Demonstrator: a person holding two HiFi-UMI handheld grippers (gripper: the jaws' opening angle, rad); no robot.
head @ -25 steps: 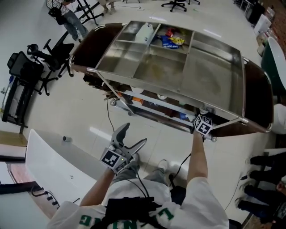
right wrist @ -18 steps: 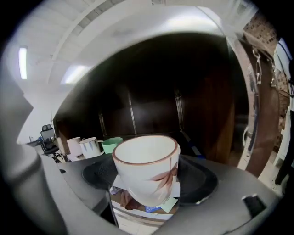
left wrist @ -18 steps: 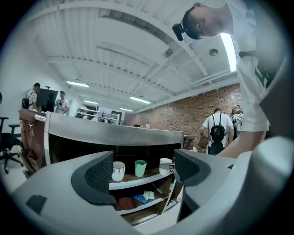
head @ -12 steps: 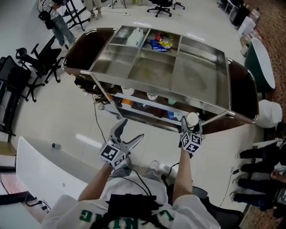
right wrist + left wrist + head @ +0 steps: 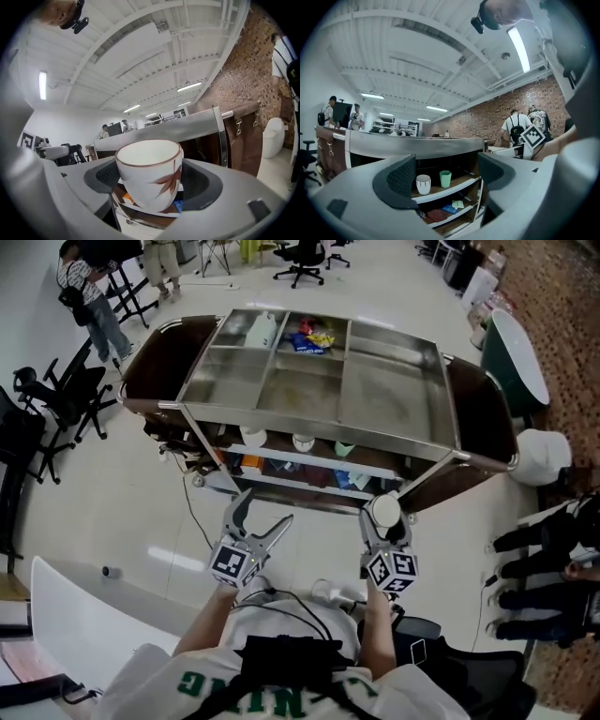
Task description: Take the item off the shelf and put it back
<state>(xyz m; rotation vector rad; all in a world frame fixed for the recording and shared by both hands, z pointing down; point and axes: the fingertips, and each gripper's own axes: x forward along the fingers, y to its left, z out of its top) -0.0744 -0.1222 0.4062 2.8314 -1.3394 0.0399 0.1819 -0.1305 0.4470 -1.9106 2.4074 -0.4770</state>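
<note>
**Your right gripper (image 5: 385, 521) has the leaf cup (image 5: 149, 172) off the shelf, on the near side of the cart.**

The right fingers (image 5: 208, 185) are set fairly wide and press on both sides of the white cup with its brown leaf print, which sits upright with its mouth up. It is clear of the shelf (image 5: 314, 458), just in front of the steel cart (image 5: 389, 404) toward its right end. Your left gripper (image 5: 267, 507) hangs further left and a little nearer to you, its fingers (image 5: 399, 180) spread wide with nothing between them. Through that gap you look at the shelf under the cart top, where a second white cup (image 5: 423, 183) and a green cup (image 5: 445, 178) stand upright side by side, close but apart. Flat packets lie on the lower shelf beneath them.
</note>
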